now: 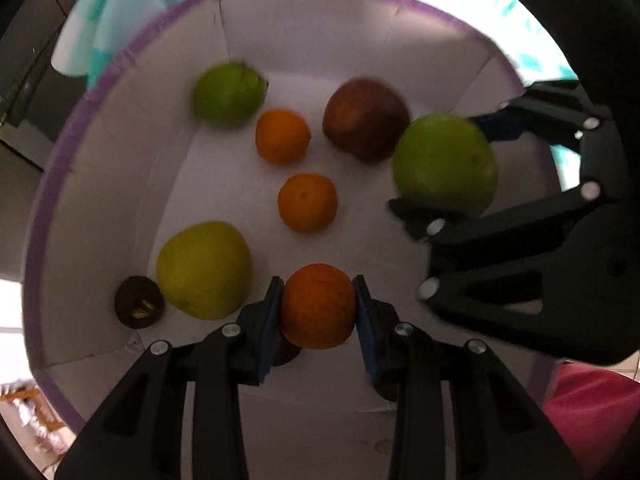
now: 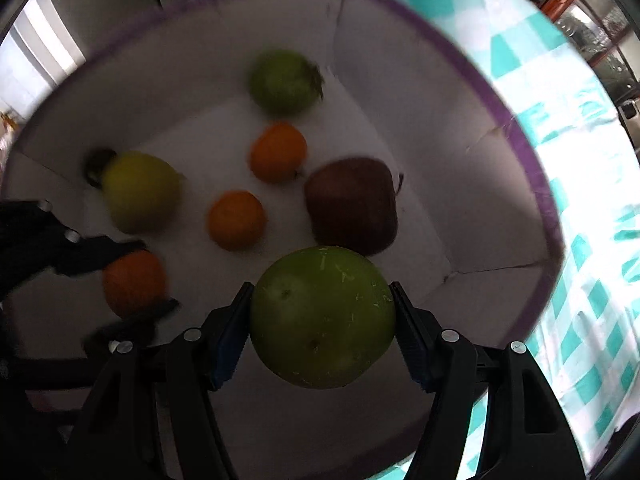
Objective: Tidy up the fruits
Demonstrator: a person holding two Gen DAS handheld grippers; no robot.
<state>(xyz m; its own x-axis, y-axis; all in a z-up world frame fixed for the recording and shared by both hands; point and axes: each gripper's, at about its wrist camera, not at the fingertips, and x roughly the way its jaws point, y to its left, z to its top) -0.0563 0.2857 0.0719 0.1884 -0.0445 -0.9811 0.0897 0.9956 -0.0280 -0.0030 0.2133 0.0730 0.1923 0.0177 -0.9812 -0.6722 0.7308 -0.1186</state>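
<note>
Both grippers hang over a white box with a purple rim [image 1: 44, 184] [image 2: 516, 128]. My left gripper [image 1: 318, 306] is shut on an orange [image 1: 318, 304], which also shows at the left of the right wrist view as the orange [image 2: 134, 282]. My right gripper [image 2: 322, 320] is shut on a large green apple [image 2: 322, 316], seen at the right of the left wrist view as the green apple [image 1: 446, 164]. On the box floor lie two oranges [image 1: 282, 136] [image 1: 307, 202], a dark red apple [image 1: 366, 120], a green fruit [image 1: 228, 94], a yellow-green apple [image 1: 204, 270] and a small dark fruit [image 1: 138, 301].
The box stands on a teal and white checked cloth [image 2: 592, 208]. Its walls rise around the fruit on all sides. Bare white floor shows between the fruits in the box's middle [image 2: 192, 152]. Something pink [image 1: 592, 412] lies outside the box at lower right of the left wrist view.
</note>
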